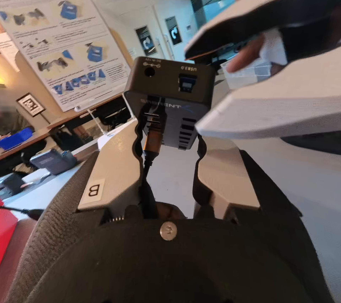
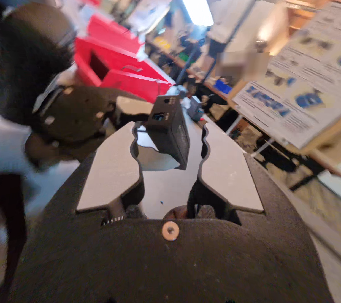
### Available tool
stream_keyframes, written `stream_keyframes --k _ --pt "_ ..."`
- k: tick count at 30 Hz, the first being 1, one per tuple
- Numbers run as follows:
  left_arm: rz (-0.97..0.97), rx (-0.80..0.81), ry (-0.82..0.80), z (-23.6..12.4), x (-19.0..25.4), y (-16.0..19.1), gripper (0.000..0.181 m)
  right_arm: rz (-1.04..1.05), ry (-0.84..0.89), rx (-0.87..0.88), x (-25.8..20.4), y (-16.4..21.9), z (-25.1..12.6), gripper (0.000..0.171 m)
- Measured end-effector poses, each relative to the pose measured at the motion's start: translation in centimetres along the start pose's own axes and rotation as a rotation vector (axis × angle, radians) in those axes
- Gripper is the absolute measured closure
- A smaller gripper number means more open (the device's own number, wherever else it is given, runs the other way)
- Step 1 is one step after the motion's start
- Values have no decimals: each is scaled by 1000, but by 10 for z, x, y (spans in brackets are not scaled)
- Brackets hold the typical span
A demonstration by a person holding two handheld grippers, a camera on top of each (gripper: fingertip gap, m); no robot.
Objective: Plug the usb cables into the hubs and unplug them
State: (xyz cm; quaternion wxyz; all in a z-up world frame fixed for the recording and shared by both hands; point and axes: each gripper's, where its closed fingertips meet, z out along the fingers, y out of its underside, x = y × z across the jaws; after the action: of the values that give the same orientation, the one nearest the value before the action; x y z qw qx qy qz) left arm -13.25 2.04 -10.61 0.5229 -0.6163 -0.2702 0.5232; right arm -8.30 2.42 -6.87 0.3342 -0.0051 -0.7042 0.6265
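Two wrist views cover the moment.

Left wrist view: the left gripper (image 1: pixel 168 133) has its jaws apart. The hub (image 1: pixel 172 102), a dark box, stands tilted on the white tabletop (image 1: pixel 258 174) just beyond the fingertips. A usb cable (image 1: pixel 151 143) with a bronze-coloured plug sits at the hub's near face beside the left finger; whether the plug is fully seated cannot be told. The cable's lower run is hidden behind the gripper body. The right gripper (image 1: pixel 191 89) enters from the right, motion-blurred and cut off by the frame edge. A second hub (image 1: pixel 53 162) lies at far left, blurred.

Right wrist view: the right gripper (image 2: pixel 168 131) has its jaws apart, empty, with the hub (image 2: pixel 169 131) between and beyond its fingertips. The left gripper (image 2: pixel 132 107) lies behind the hub, largely hidden. Heavy blur obscures the red bins (image 2: pixel 118 65) and everything farther back.
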Motion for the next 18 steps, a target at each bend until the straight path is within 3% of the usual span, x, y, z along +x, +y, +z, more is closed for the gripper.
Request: stream_keyframes --k 1,4,6,8,13,16,18 --pt "5 -12 -18 1 -1 1 123 60 91 30 3 2 1 106" --pt "42 -33 -43 -1 5 2 123 40 266 42 8 8 6 118" --pt "72 -50 -64 -3 6 3 123 -60 227 -7 2 13 14 142" --pt "36 -59 -34 -4 5 5 123 -101 184 -41 3 14 18 143" --pt "-196 38 416 -31 22 -31 114 -19 -30 -67 26 16 11 144" --pt "-351 186 559 -49 -8 -57 114 151 -268 -33 34 12 2 144" --pt "-435 164 629 -47 -27 -49 114 272 -436 -18 34 8 -3 144"
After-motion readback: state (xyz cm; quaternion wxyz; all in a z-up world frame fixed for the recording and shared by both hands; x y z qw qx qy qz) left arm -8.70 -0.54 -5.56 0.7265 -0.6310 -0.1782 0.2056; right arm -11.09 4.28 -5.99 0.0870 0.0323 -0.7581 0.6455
